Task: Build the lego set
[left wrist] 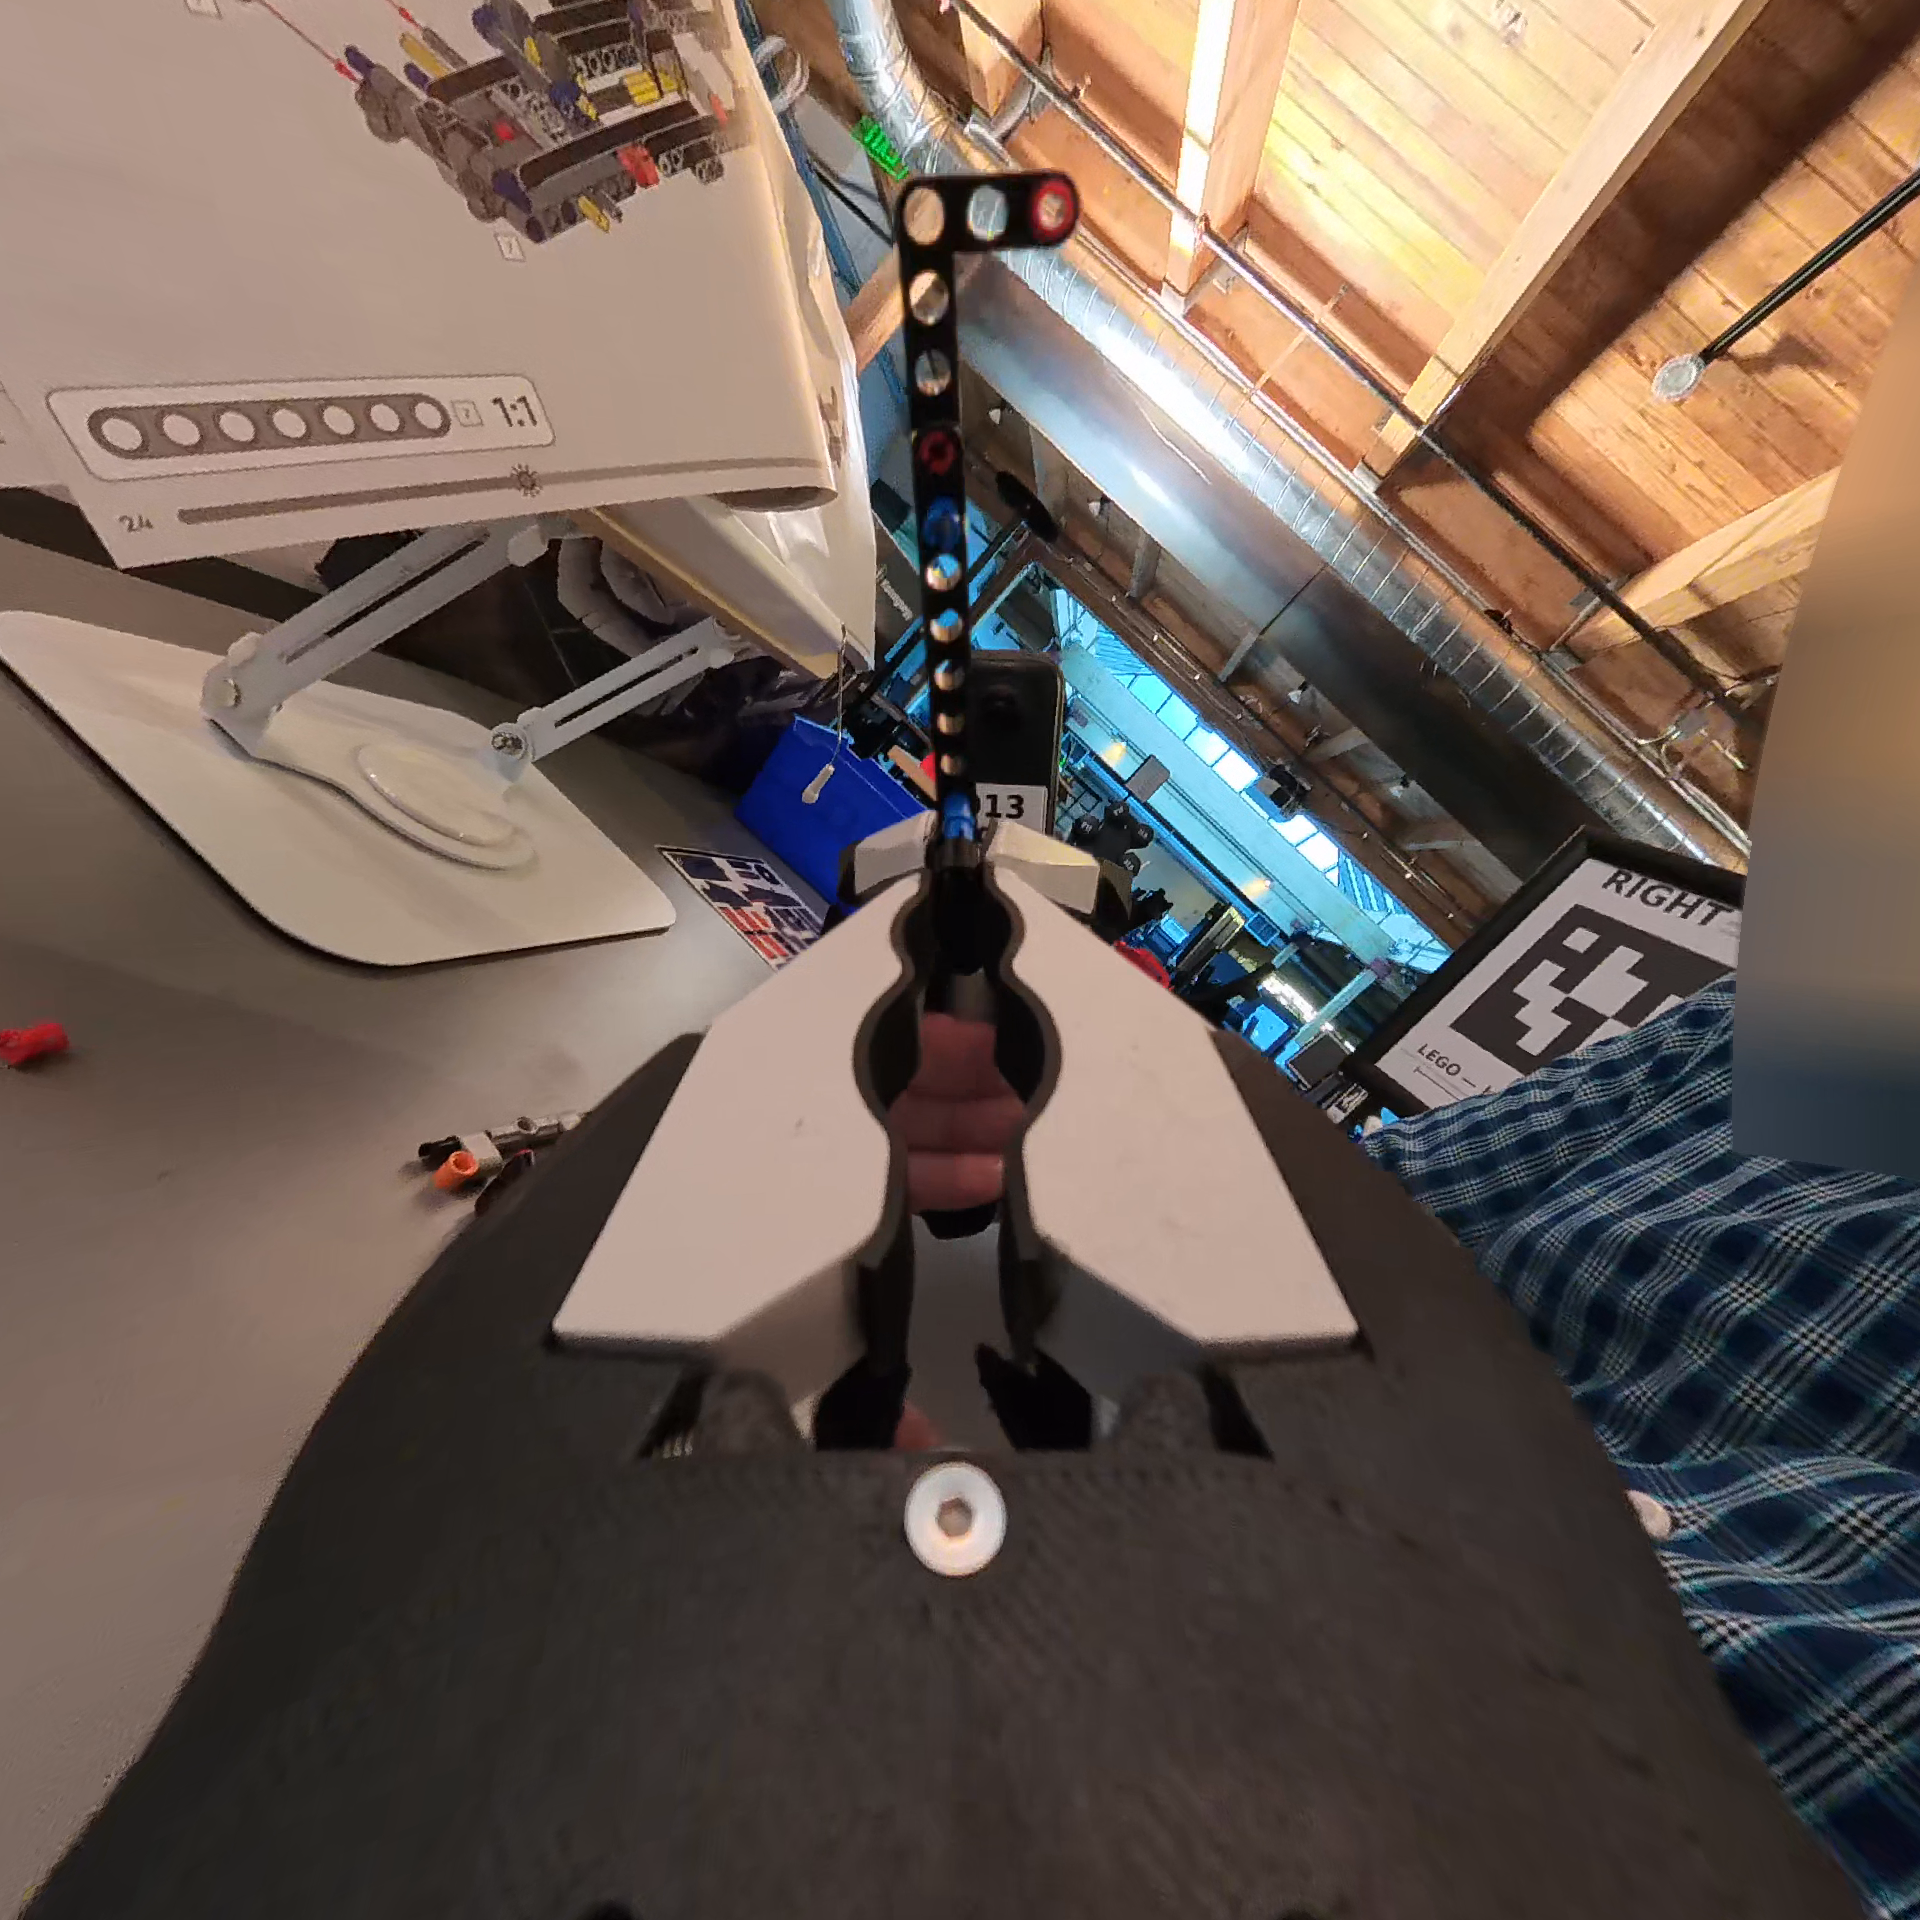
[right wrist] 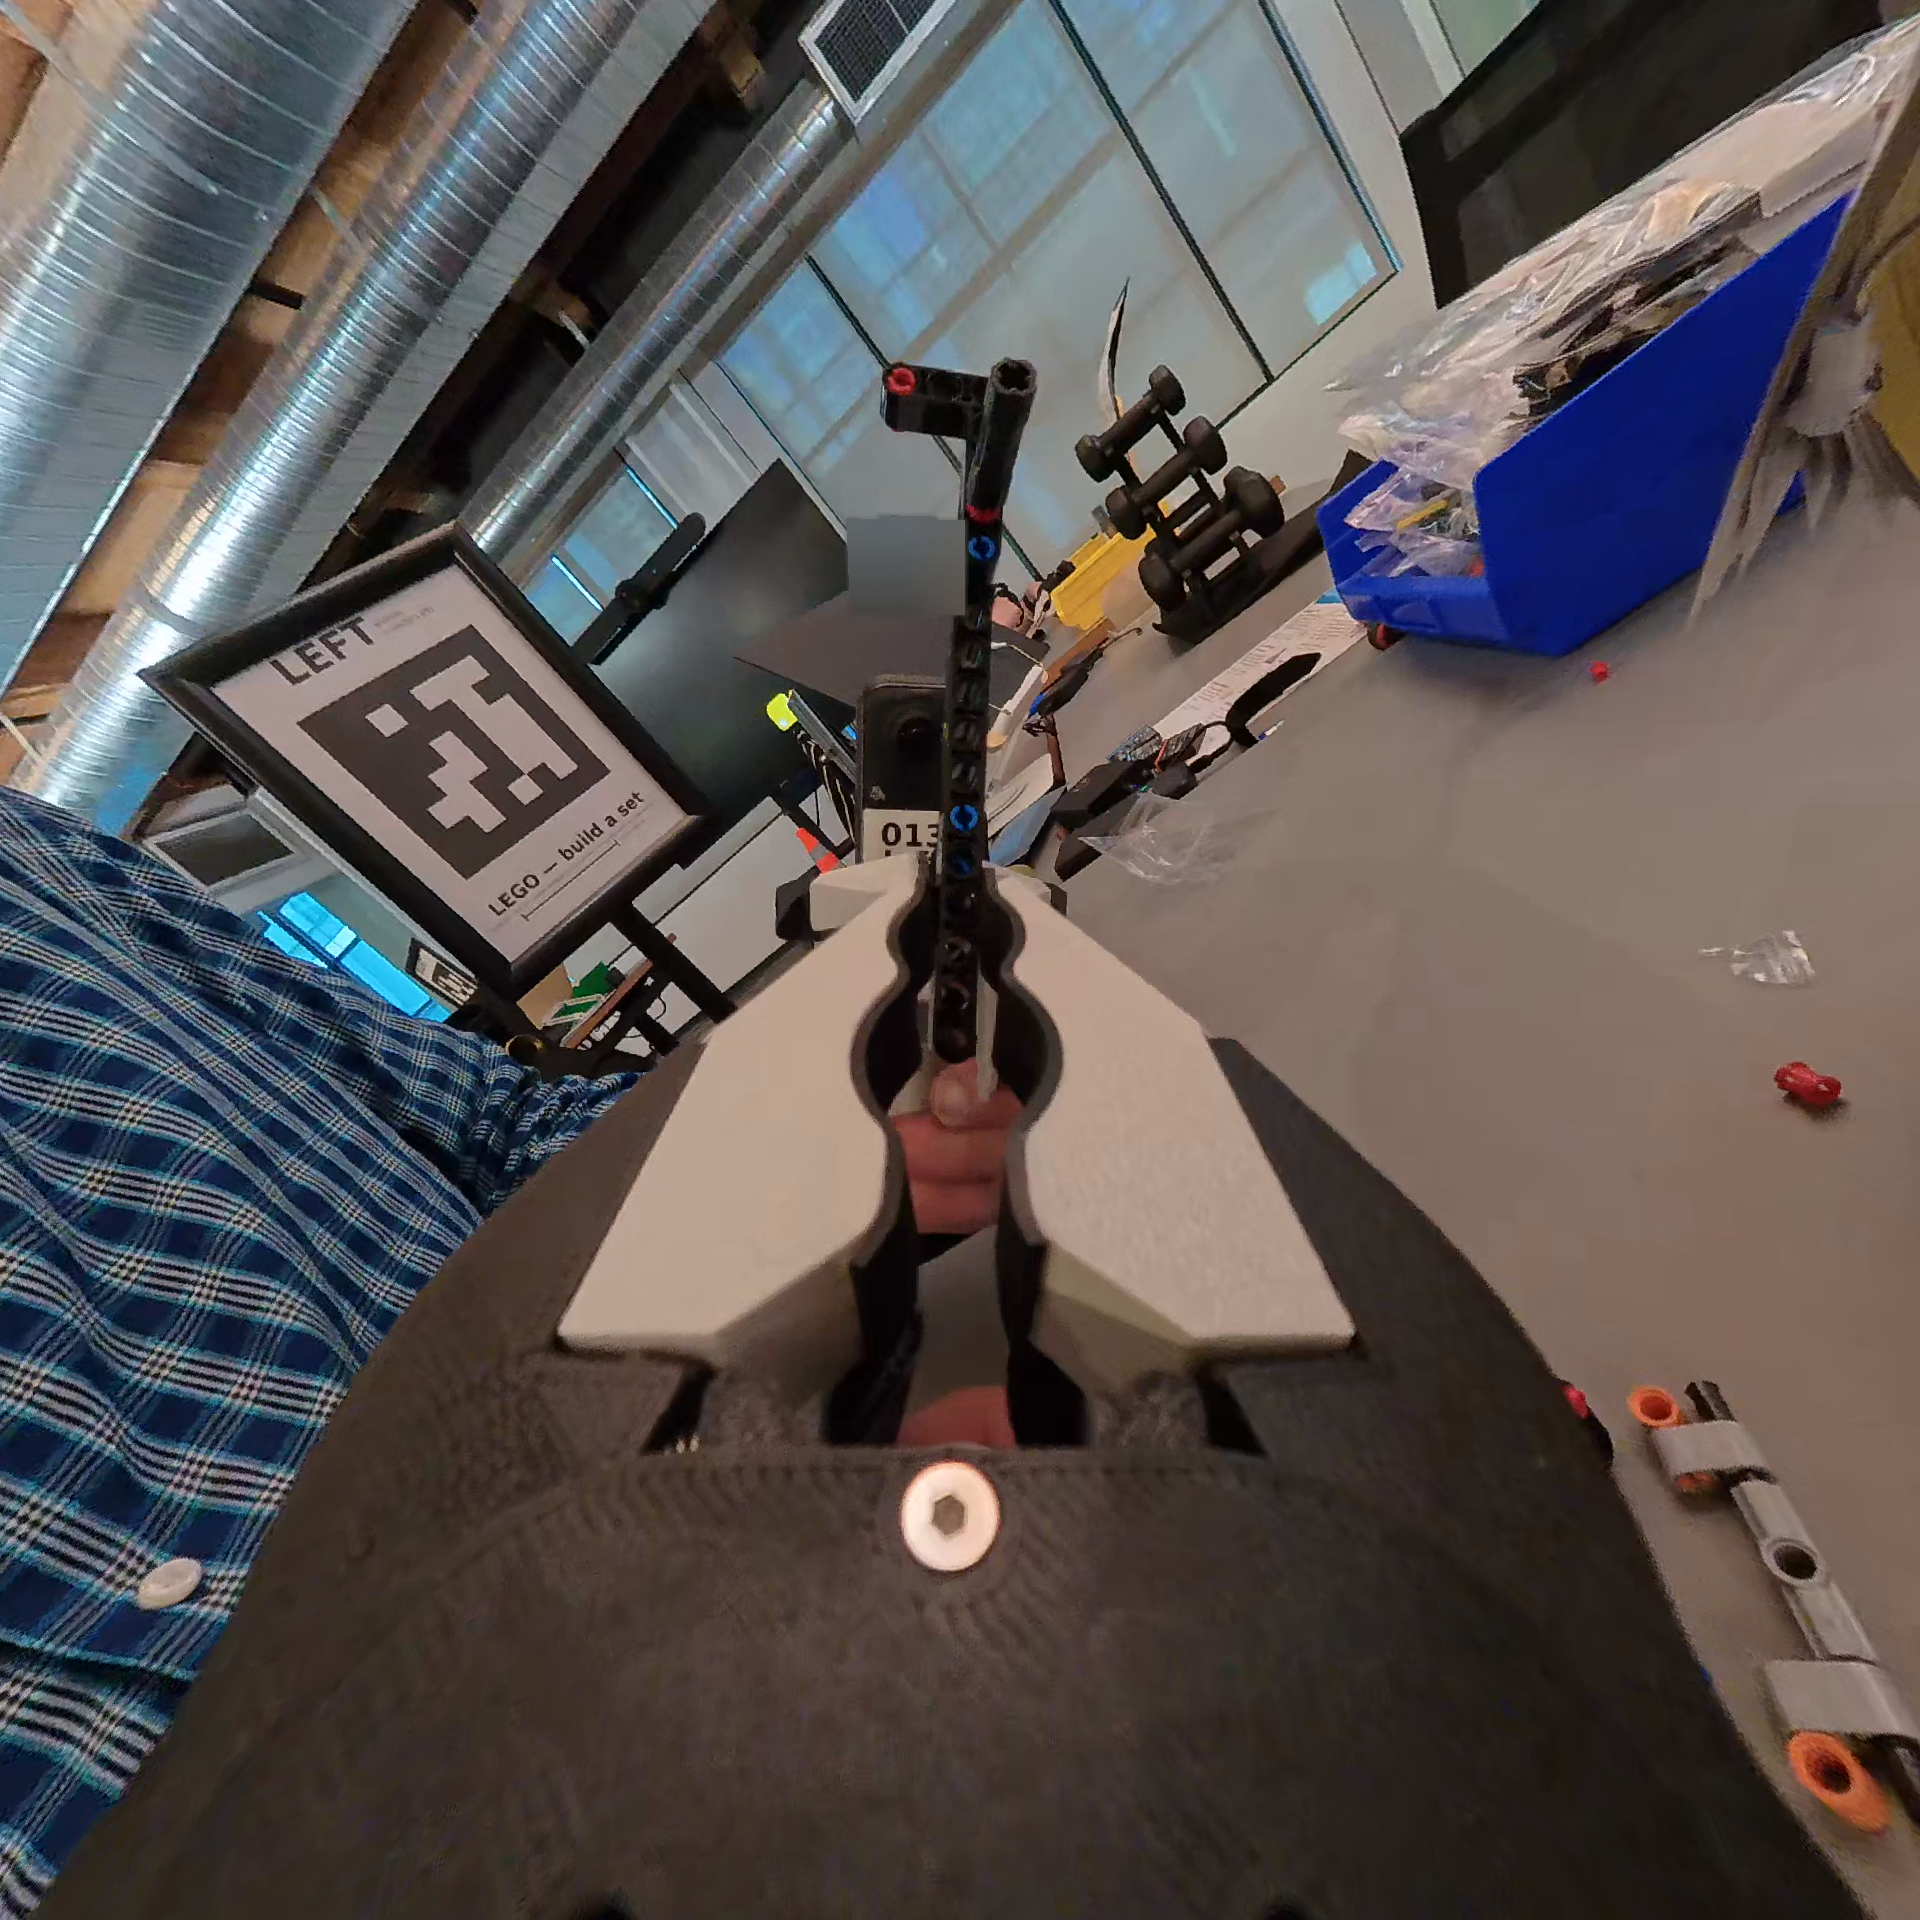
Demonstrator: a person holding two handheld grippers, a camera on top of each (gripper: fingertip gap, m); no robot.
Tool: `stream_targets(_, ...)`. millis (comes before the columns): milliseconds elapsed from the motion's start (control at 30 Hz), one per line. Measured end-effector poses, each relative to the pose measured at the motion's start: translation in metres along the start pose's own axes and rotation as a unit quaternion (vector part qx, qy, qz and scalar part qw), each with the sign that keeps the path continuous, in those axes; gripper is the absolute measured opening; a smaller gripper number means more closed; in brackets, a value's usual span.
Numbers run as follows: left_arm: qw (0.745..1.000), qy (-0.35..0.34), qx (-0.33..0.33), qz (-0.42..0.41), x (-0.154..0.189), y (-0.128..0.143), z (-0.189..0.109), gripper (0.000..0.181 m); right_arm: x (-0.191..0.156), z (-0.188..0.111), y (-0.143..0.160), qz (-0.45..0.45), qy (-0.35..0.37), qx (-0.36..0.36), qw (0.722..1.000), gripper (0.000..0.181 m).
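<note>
My left gripper [left wrist: 961,862] is shut on the lower end of a long black L-shaped lego beam [left wrist: 935,416]. The beam points up and away, its row of holes faces the camera, and it carries red and blue pins. Its short foot turns right at the top. My right gripper [right wrist: 961,894] is shut on a similar long black beam [right wrist: 982,582] with blue and red pins, seen nearly edge-on, its short foot turned left at the top. Both grippers are raised above the grey table [right wrist: 1558,935]. I cannot tell whether the two beams are joined.
An open instruction booklet [left wrist: 416,312] rests on a white stand [left wrist: 312,790] at the left. Loose parts lie on the table: a red piece [left wrist: 31,1042], small pins [left wrist: 488,1143], a grey and orange axle assembly [right wrist: 1766,1538], another red piece [right wrist: 1808,1084]. A blue bin [right wrist: 1621,499] holds bags. The grippers are tip to tip, or close to it. Left tips and right tips are each some 20 cm from the red piece [left wrist: 31,1042]. Seen from the right wrist view [right wrist: 1785,1075] as well.
</note>
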State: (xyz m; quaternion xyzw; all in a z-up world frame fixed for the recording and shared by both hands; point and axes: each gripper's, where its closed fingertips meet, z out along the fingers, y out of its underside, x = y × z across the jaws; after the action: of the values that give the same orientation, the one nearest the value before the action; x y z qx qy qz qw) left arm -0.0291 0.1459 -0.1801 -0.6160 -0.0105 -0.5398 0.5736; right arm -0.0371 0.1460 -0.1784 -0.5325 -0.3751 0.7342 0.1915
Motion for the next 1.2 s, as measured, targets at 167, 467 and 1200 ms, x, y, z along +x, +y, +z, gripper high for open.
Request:
stream_targets(167,0.999,0.015,0.031,-0.018,0.003,-0.007,0.000,0.006,-0.002,0.002,0.003,0.000,-0.004,-0.005,1.000,0.005)
stream_targets(467,1.000,0.001,0.000,0.028,0.007,-0.007,-0.002,0.006,-0.007,0.004,0.001,0.001,-0.012,0.017,1.000,0.005)
stream_targets(1200,0.990,-0.060,-0.127,0.007,-0.032,0.030,-0.022,0.005,0.029,-0.001,0.014,0.072,0.023,0.012,0.997,0.005)
